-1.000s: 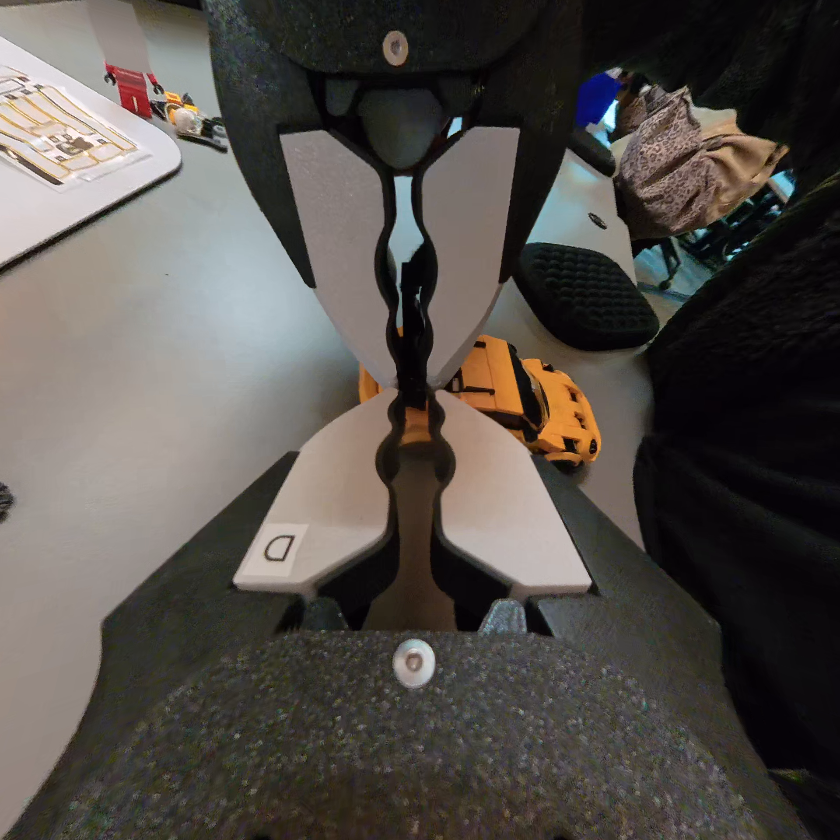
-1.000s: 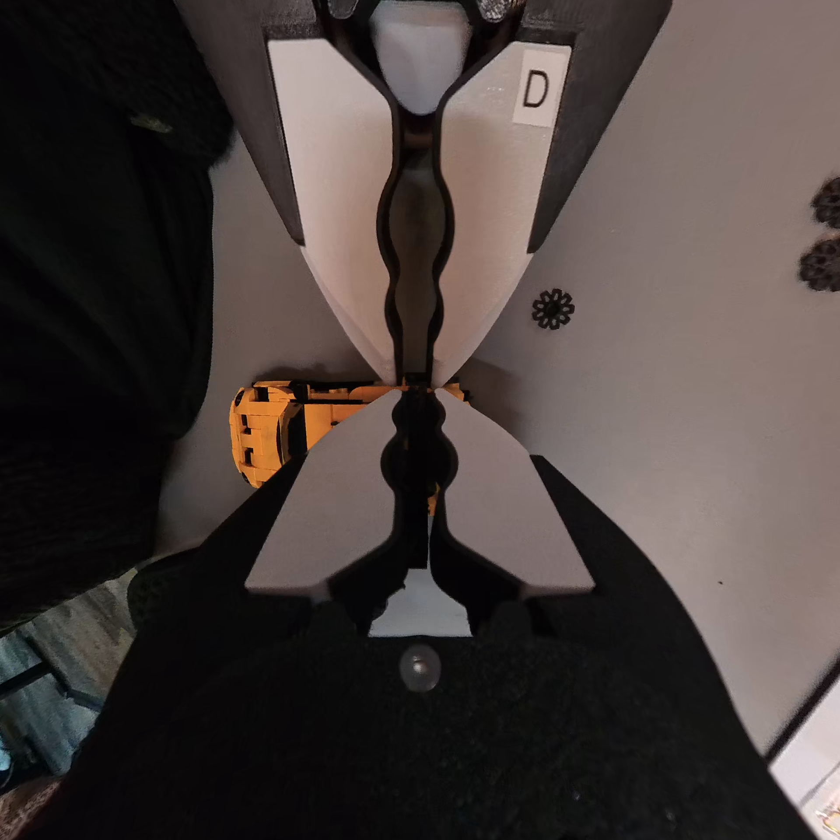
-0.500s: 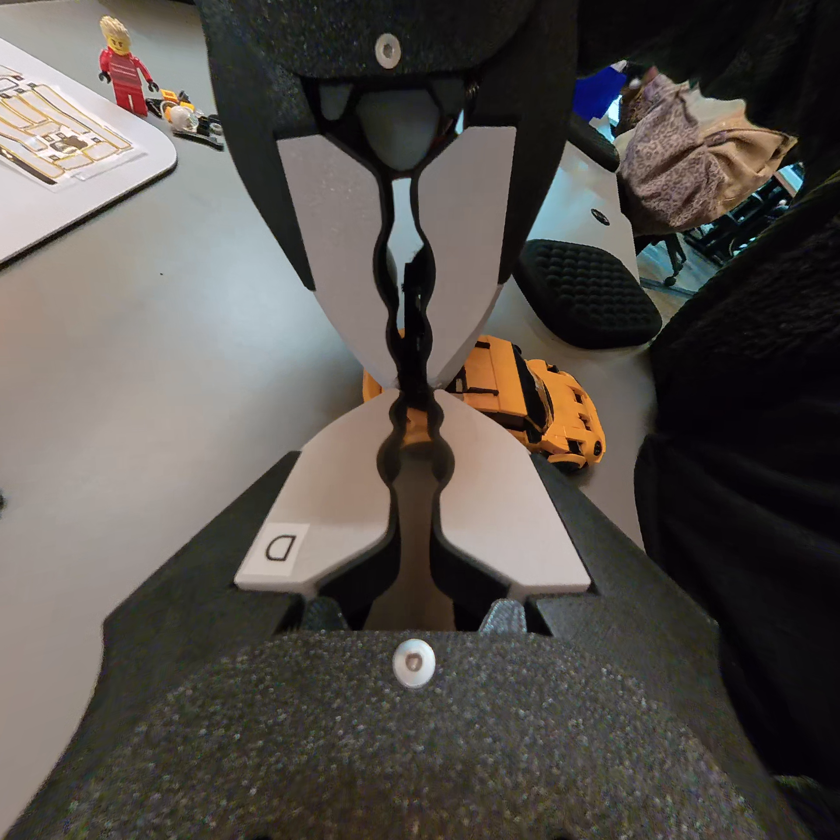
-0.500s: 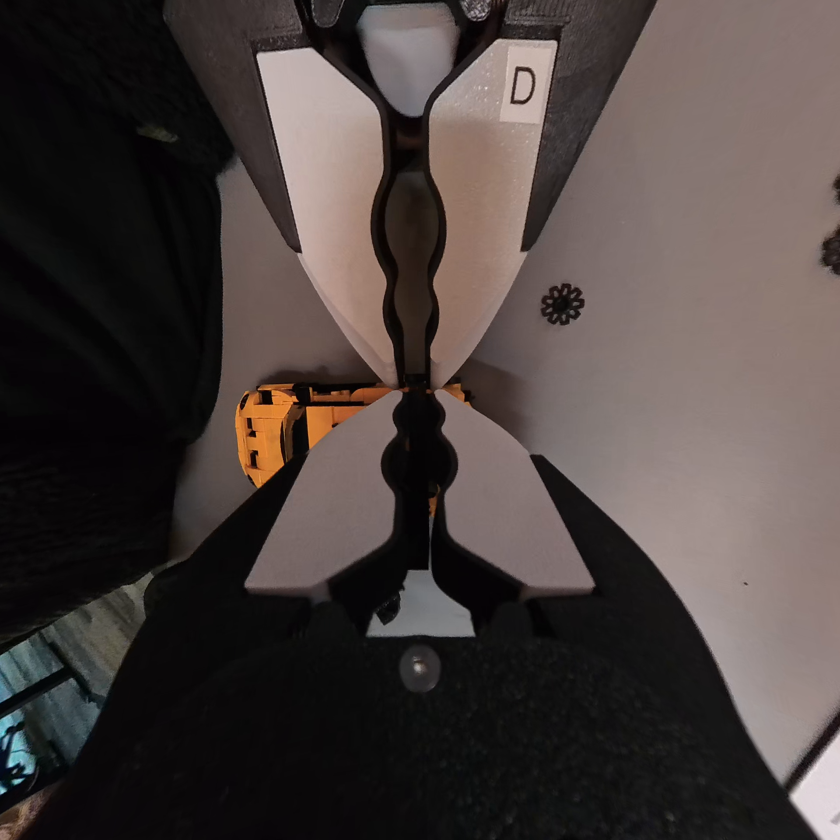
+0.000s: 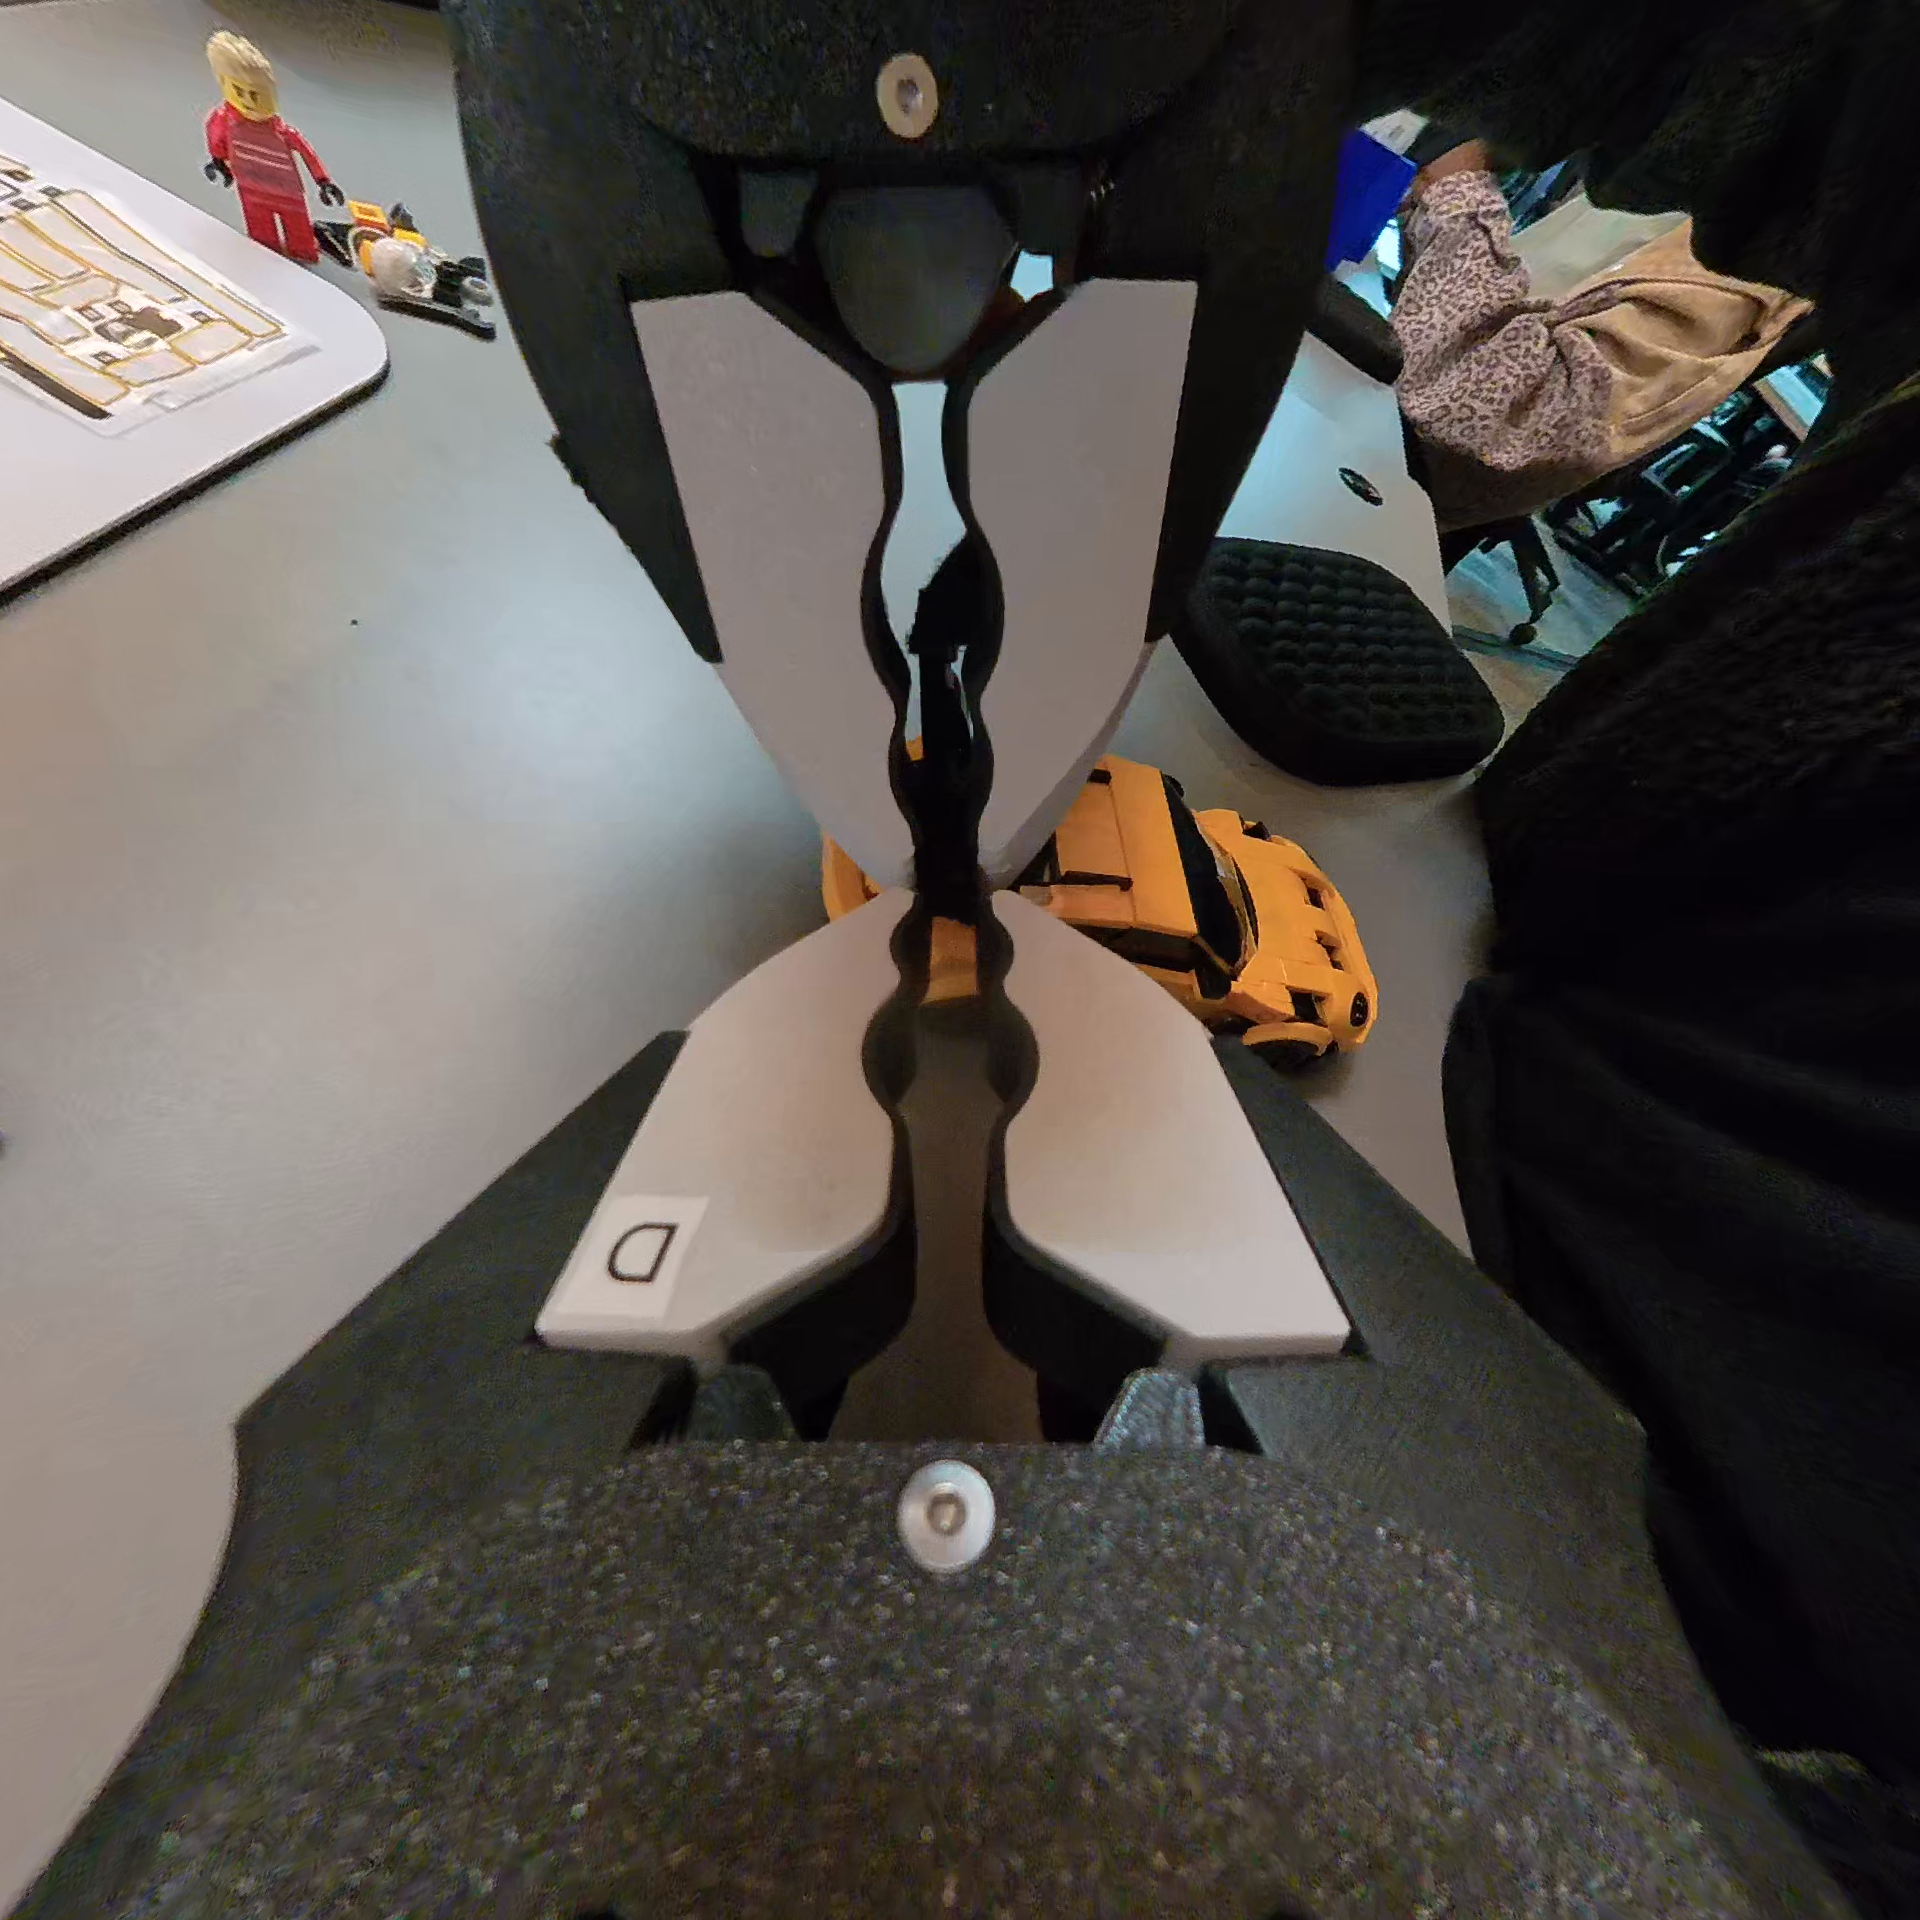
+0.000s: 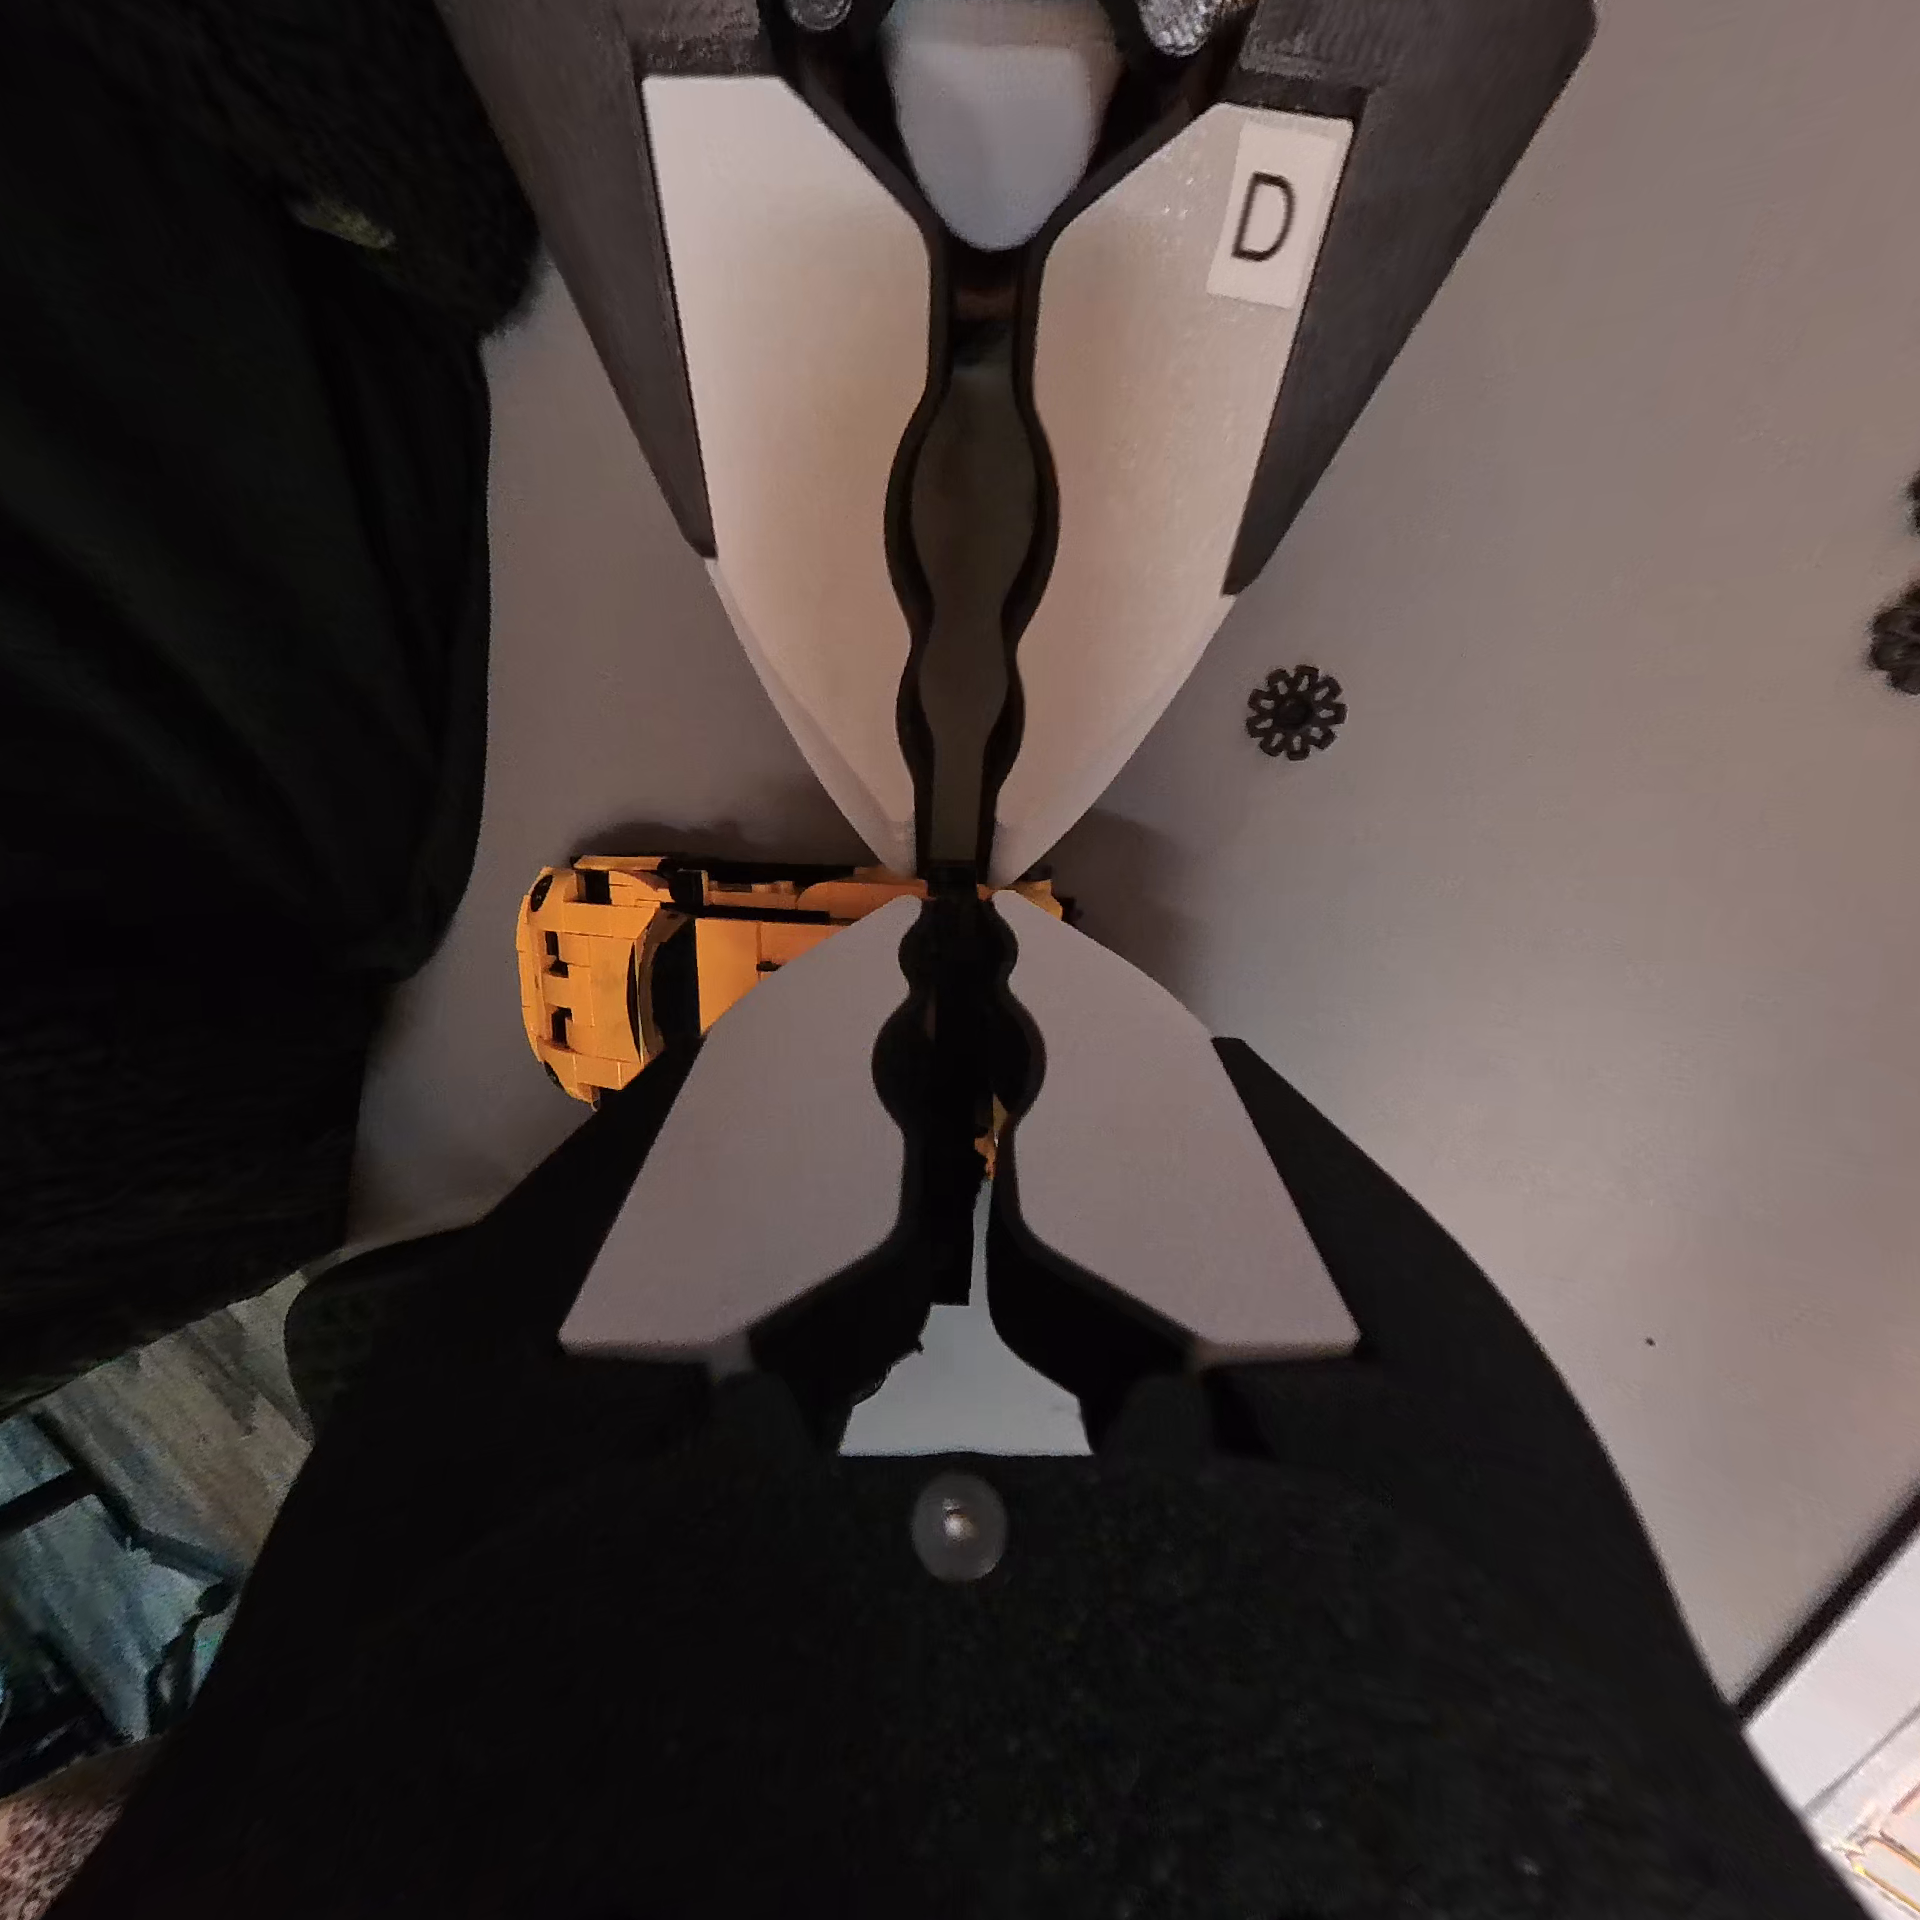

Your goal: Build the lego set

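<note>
Nearest in the left wrist view, at lower centre: left gripper [image 5: 948, 909], clenched to a thin slit, tip to tip with the right gripper [image 6: 951, 904] reaching down from the top of the frame. Cannot tell whether the left tips actually grip anything. Clamped between the right fingers [image 5: 1081, 582]: a thin black piece [image 5: 940, 717], running lengthwise along their wavy gap and ending where the two sets of tips meet. Just behind that meeting point, right of centre, on the grey worktop [image 5: 312, 831]: the yellow car [image 5: 1174, 904], upright, nose toward the right edge; in the right wrist view, left of centre and partly hidden by the fingers. Along the right edge, a dark sleeve [image 5: 1714, 1039]. Farther back, right of centre, a black cushion [image 5: 1340, 665]. In the right wrist view, right of centre, a black flower-shaped rim [image 6: 1295, 712] lying flat. Far upper left of the left wrist view: a white board [image 5: 260, 405] bearing a printed sheet [image 5: 104, 312], loose parts [image 5: 416, 260] beside it, and a red minifigure [image 5: 265, 145] standing.
</note>
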A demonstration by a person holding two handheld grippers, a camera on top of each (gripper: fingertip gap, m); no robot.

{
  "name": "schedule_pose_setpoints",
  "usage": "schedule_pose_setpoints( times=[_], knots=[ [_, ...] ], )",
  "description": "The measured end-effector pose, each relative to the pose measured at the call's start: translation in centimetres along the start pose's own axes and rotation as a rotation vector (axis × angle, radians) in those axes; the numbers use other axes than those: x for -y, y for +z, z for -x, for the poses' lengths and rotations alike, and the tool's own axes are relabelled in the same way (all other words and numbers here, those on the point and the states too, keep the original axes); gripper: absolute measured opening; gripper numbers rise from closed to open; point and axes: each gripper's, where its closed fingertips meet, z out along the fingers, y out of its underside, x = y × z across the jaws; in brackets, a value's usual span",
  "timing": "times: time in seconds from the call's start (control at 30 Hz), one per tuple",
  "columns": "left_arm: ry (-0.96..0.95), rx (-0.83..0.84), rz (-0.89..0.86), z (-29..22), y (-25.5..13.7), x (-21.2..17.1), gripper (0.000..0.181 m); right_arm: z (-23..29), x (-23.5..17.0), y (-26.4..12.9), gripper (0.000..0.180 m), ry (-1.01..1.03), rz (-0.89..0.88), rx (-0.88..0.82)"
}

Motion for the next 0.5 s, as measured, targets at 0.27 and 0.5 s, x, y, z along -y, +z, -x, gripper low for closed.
schedule_pose_setpoints(
  times=[0.27, 0.5],
  knots=[
    [-0.007, 0.013, 0.001, 0.19, 0.06, 0.01, 0.009, -0.17, -0.04, 0.01, 0.007, 0.055, -0.005, 0.014],
    [-0.058, -0.011, -0.030, 0.38, -0.30, 0.25, 0.013, -0.24, 0.61, -0.76, 0.028, 0.038, -0.069, -0.043]
  ],
)
